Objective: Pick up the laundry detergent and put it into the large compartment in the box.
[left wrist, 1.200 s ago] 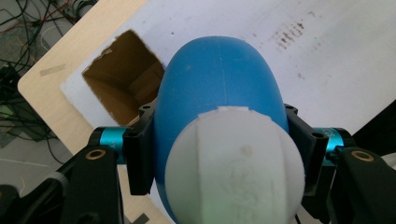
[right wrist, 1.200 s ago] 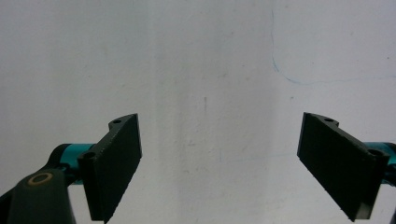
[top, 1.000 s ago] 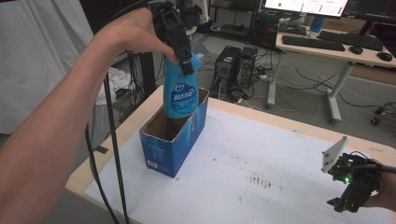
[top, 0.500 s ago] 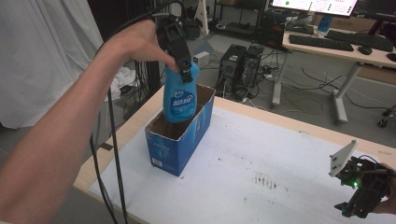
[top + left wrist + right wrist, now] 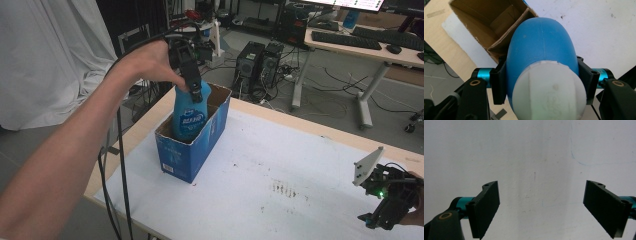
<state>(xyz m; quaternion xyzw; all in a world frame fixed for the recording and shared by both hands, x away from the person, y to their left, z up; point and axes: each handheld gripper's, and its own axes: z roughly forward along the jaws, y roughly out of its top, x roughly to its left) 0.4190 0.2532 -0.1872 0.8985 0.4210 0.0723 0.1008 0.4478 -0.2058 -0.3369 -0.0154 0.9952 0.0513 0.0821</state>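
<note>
Bottle (image 5: 190, 116) hangs cap-up from my left gripper (image 5: 192, 82), upper left of the high view, its lower half already inside the box (image 5: 192, 150). My jaws pinch it just below the white cap (image 5: 549, 92), so the body stays upright and, I judge, clears the cardboard walls. My right gripper (image 5: 387, 197) waits at the lower right, jaws wide apart over bare table (image 5: 534, 152), holding nothing. One bottle, one box, two grippers.
</note>
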